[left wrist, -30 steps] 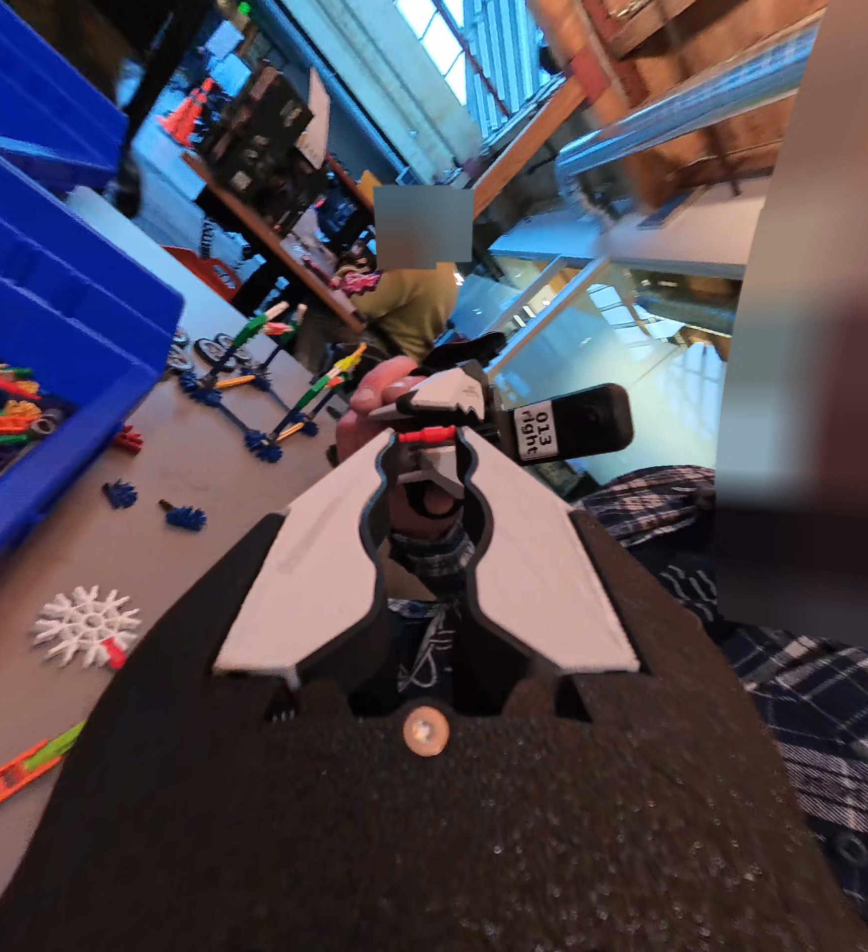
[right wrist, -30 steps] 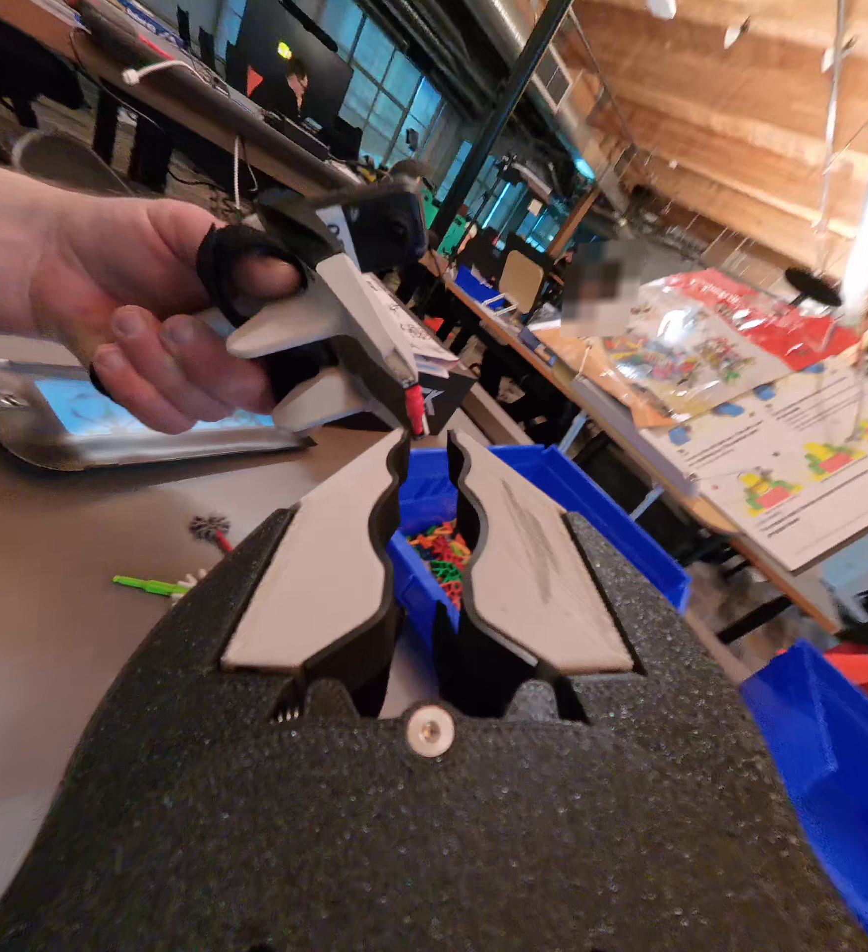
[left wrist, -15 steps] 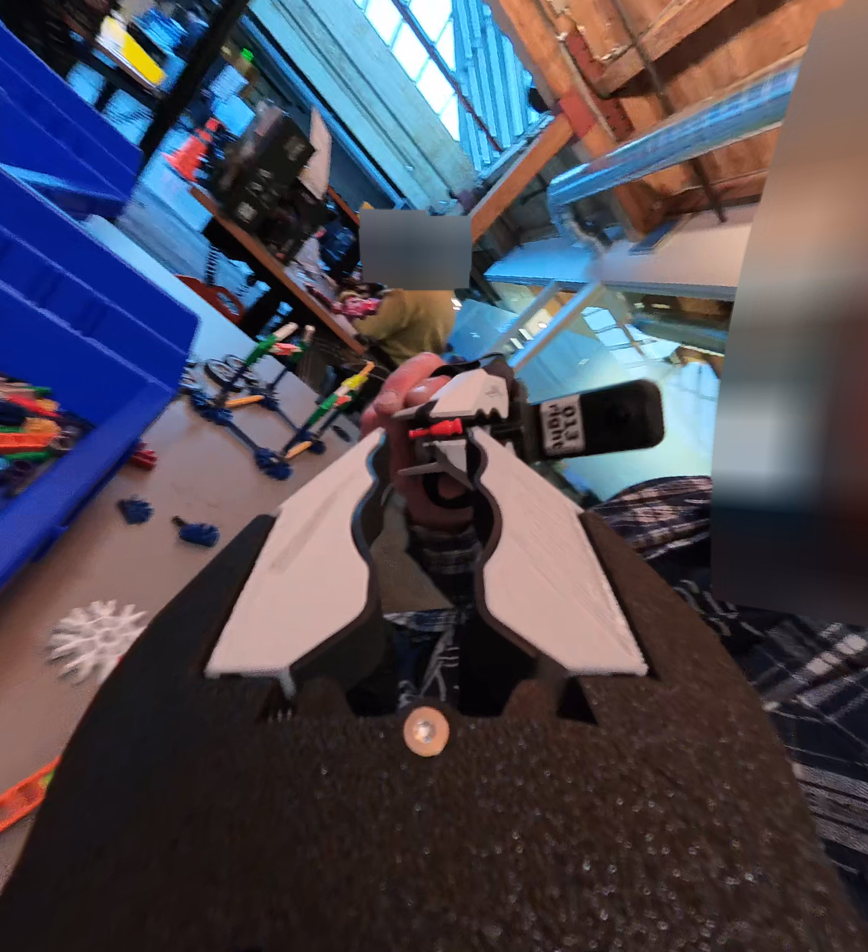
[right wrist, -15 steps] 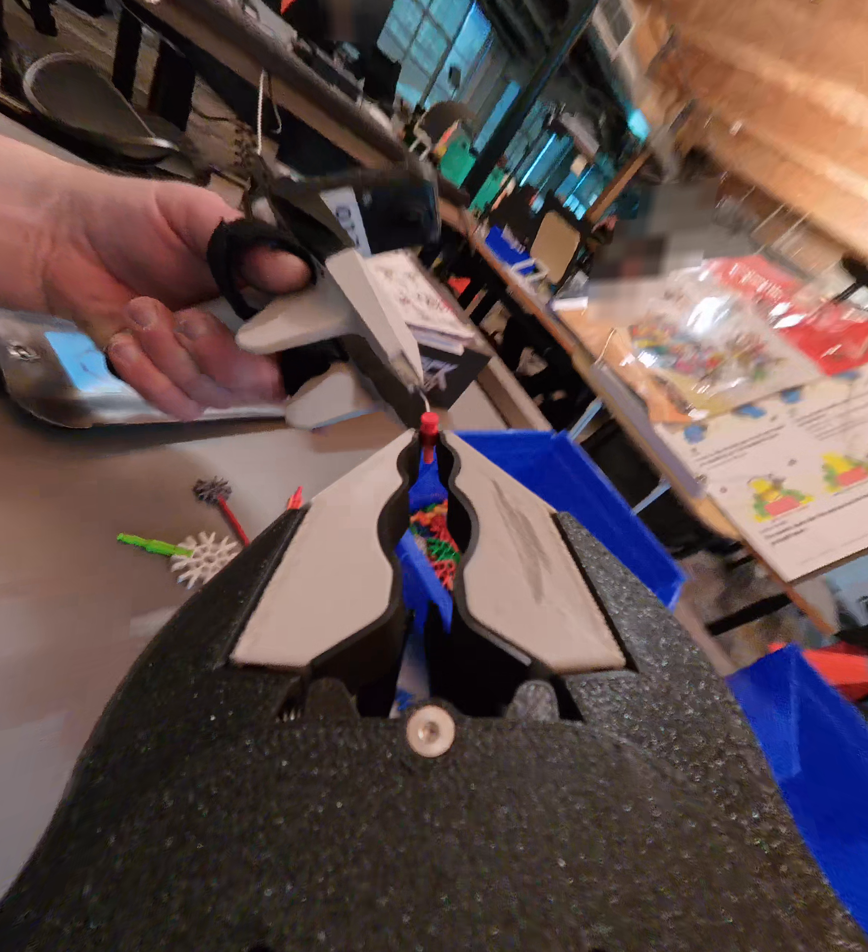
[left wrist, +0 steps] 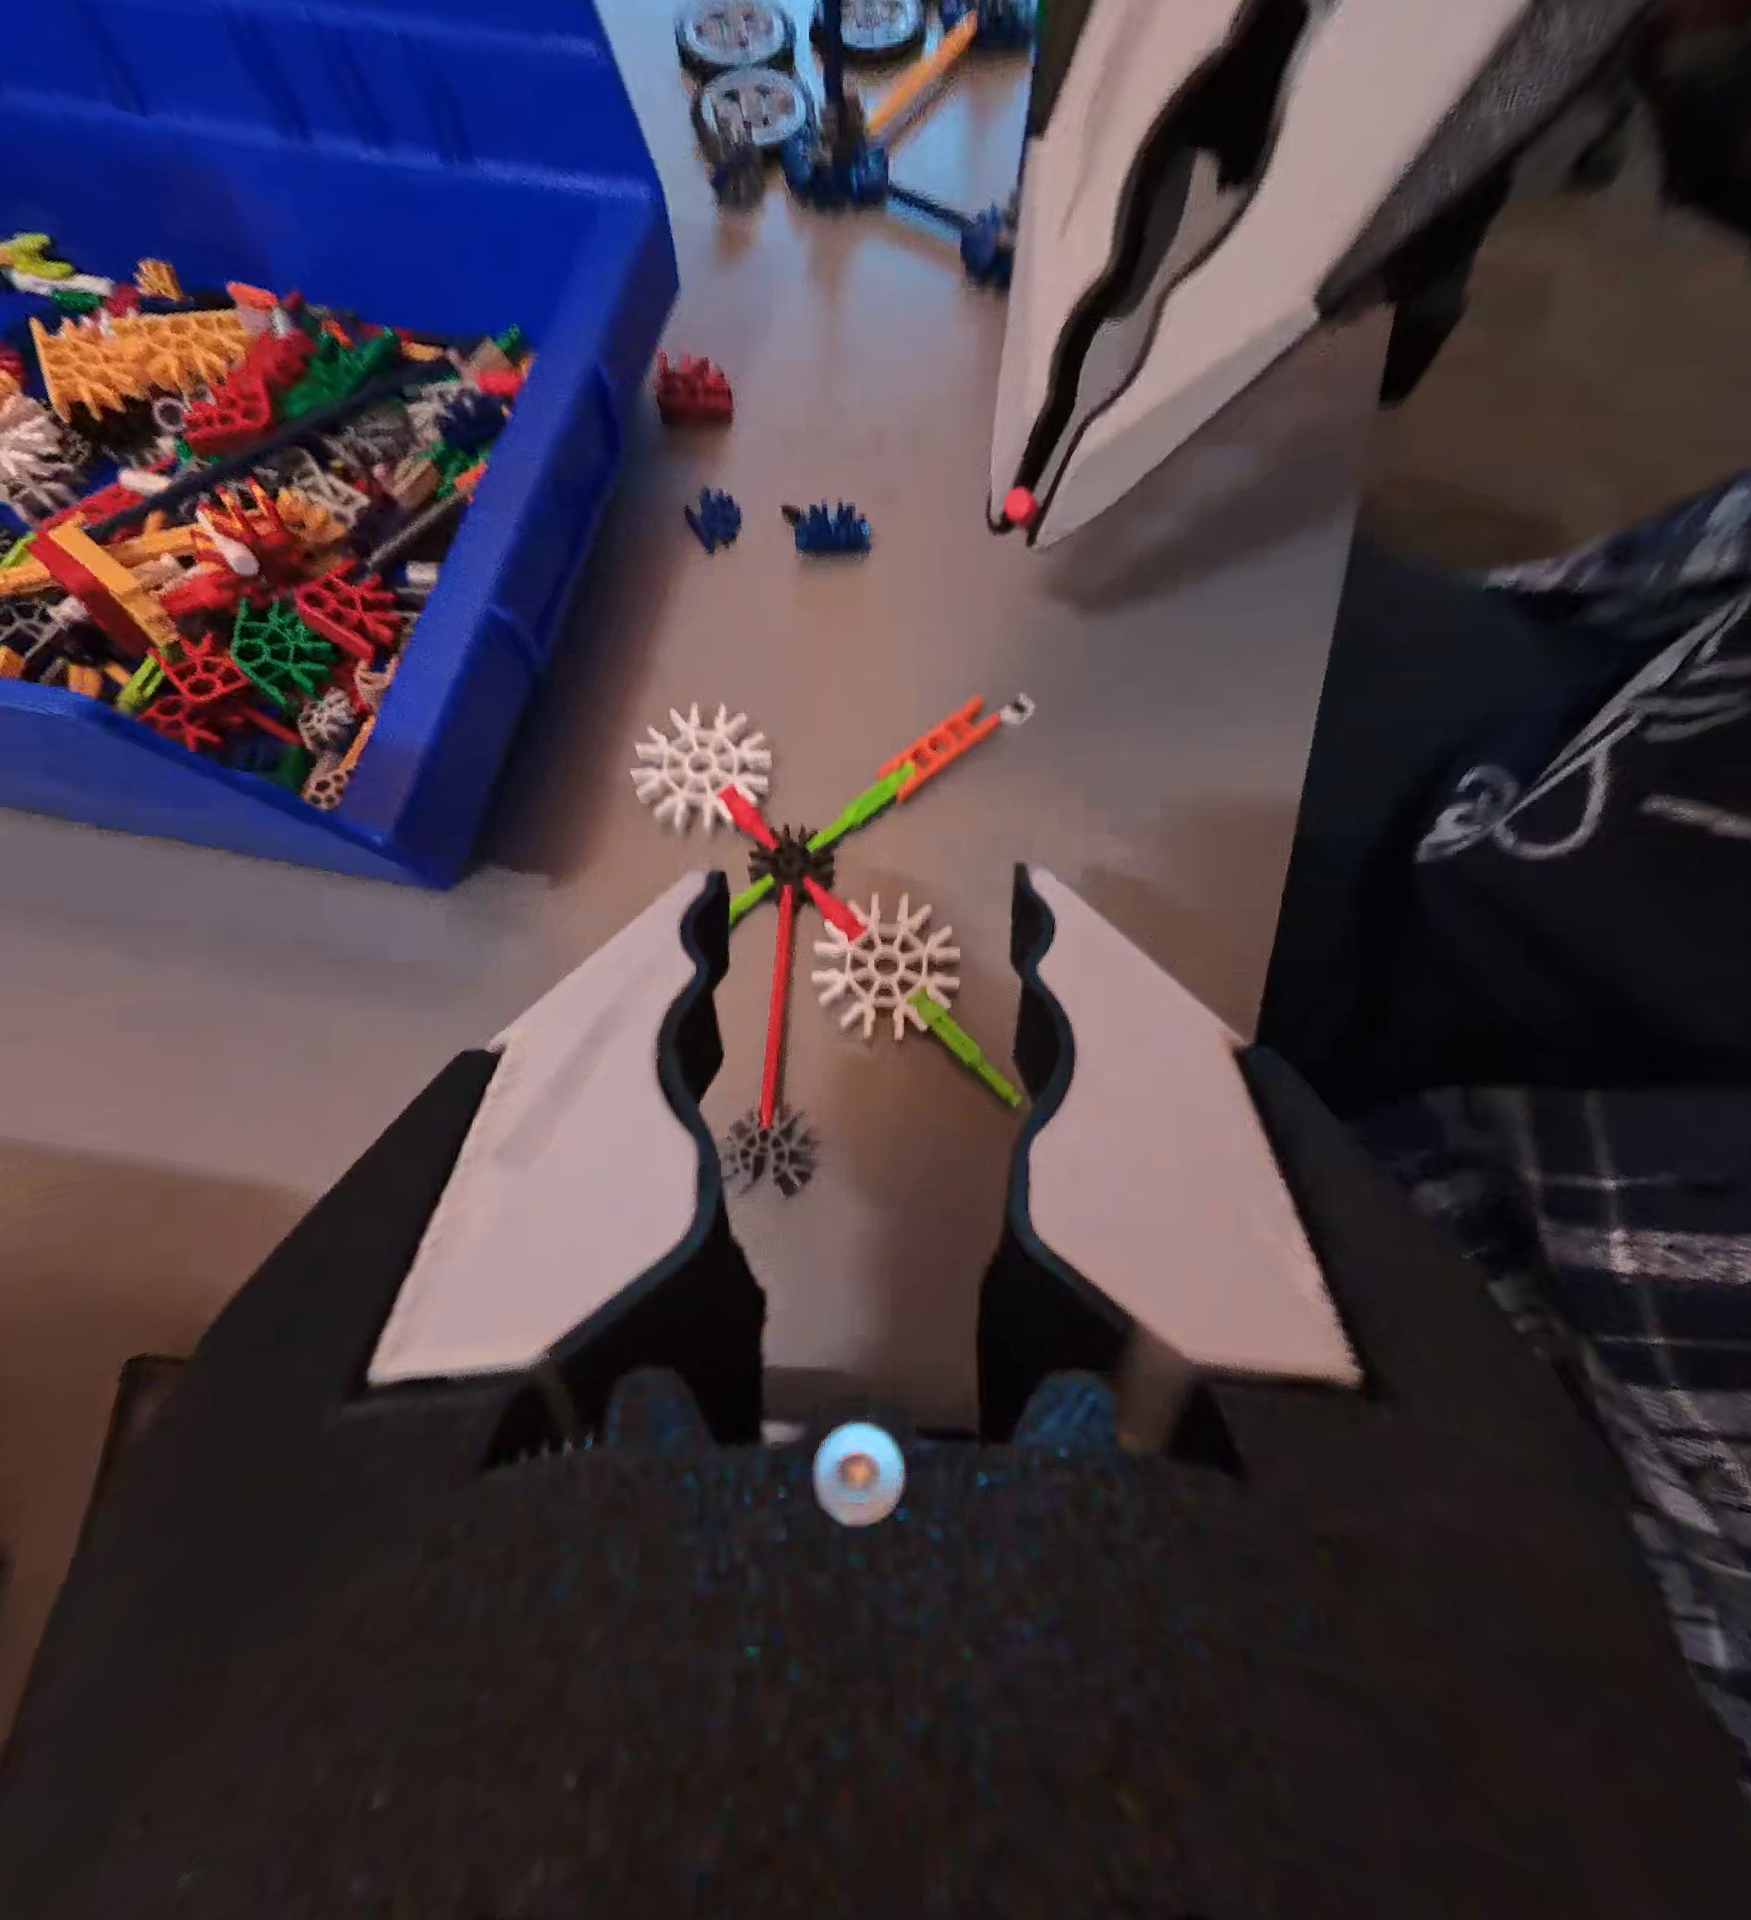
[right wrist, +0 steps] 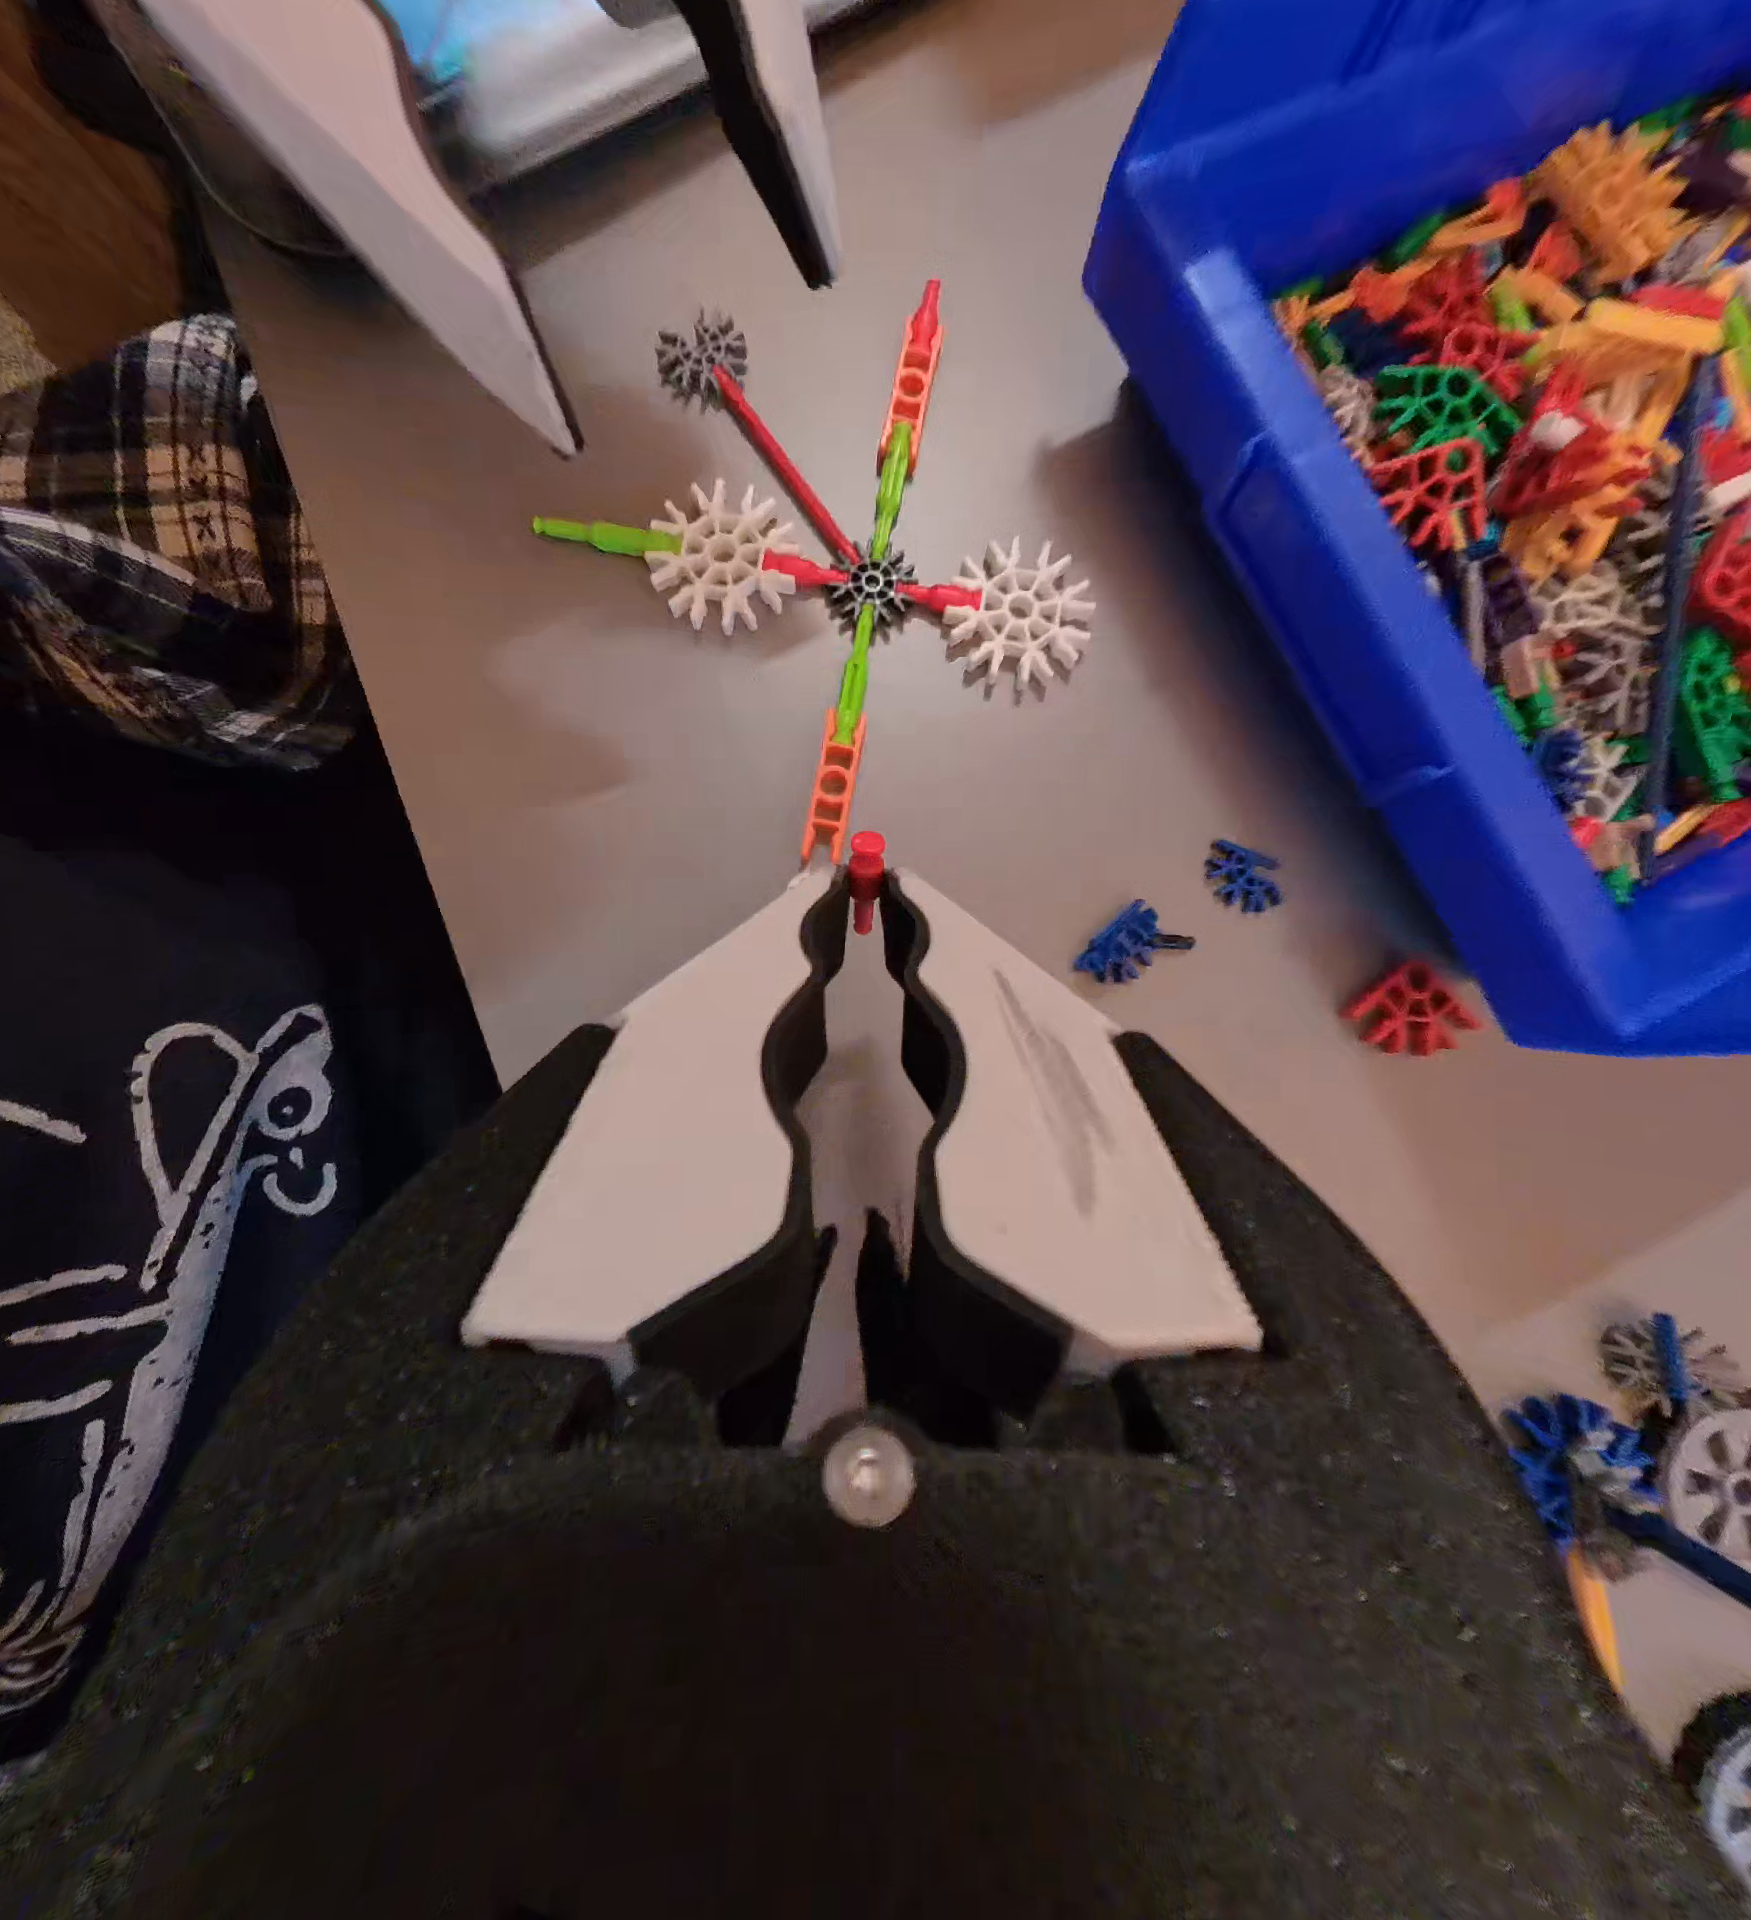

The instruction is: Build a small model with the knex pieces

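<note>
A flat rod-and-connector assembly lies on the grey table: a black hub [left wrist: 791, 859] [right wrist: 871, 587] joins two white snowflake connectors [left wrist: 884, 966] [right wrist: 723, 569], a red rod ending in a grey connector [left wrist: 769, 1148] [right wrist: 702, 355], and green rods with orange end pieces [left wrist: 938, 743] [right wrist: 835, 784]. My left gripper [left wrist: 866, 883] is open wide and empty, just above the assembly with its fingertips either side of the hub. My right gripper [right wrist: 864, 883] is shut on a short red rod [right wrist: 864, 868] [left wrist: 1016, 506], whose tip is close to the near orange piece.
A blue bin [left wrist: 538, 520] [right wrist: 1266, 468] full of mixed coloured pieces stands beside the assembly. Loose blue connectors [left wrist: 829, 530] [right wrist: 1120, 940] and a red connector [left wrist: 692, 390] [right wrist: 1411, 1008] lie near it. A wheeled model [left wrist: 757, 104] [right wrist: 1733, 1475] sits farther along. A person in a plaid shirt [left wrist: 1577, 1299] is at the table edge. Left tips to right tips: about 10 cm. The black hub [right wrist: 871, 587] is about 6 cm from my left fingertips. The left camera catches it too, in the left wrist view [left wrist: 797, 850]. My left gripper is the nearer one to the grey connector [right wrist: 702, 355]: about 7 cm, against 15 cm. The left camera catches it too, in the left wrist view [left wrist: 770, 1139].
The red rod passed from my left gripper to my right, which closed on it. Both grippers then tipped down from mid-air to face the table, and the left opened wide.
</note>
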The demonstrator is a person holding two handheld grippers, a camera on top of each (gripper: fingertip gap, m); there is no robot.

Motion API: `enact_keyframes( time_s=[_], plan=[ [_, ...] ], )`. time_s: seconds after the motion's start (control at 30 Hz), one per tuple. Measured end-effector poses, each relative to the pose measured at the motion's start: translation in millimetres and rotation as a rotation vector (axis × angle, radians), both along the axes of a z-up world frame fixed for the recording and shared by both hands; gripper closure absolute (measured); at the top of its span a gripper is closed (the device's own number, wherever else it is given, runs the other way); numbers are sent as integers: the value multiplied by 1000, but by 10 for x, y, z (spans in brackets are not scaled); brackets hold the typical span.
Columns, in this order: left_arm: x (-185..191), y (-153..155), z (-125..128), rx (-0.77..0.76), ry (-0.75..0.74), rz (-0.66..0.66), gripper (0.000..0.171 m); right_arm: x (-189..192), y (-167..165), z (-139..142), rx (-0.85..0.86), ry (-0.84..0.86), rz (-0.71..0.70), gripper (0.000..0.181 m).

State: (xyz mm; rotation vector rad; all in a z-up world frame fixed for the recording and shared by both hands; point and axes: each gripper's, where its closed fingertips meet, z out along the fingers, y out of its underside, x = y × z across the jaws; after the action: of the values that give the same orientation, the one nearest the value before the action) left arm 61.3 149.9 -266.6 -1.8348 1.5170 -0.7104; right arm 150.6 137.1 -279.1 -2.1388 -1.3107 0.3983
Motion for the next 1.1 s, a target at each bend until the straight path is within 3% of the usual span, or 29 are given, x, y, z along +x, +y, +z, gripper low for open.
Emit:
enact_keyframes(
  time_s=[0.47, 1.1],
  plan=[
    [173, -273, -460, 175, 173, -64, 116, -68, -112, -453, -272, -182, 28, 176],
    [212, -335, -557, 166, 190, -101, 119, -111, -53, -473, -322, -287, 28, 173]
  ],
)
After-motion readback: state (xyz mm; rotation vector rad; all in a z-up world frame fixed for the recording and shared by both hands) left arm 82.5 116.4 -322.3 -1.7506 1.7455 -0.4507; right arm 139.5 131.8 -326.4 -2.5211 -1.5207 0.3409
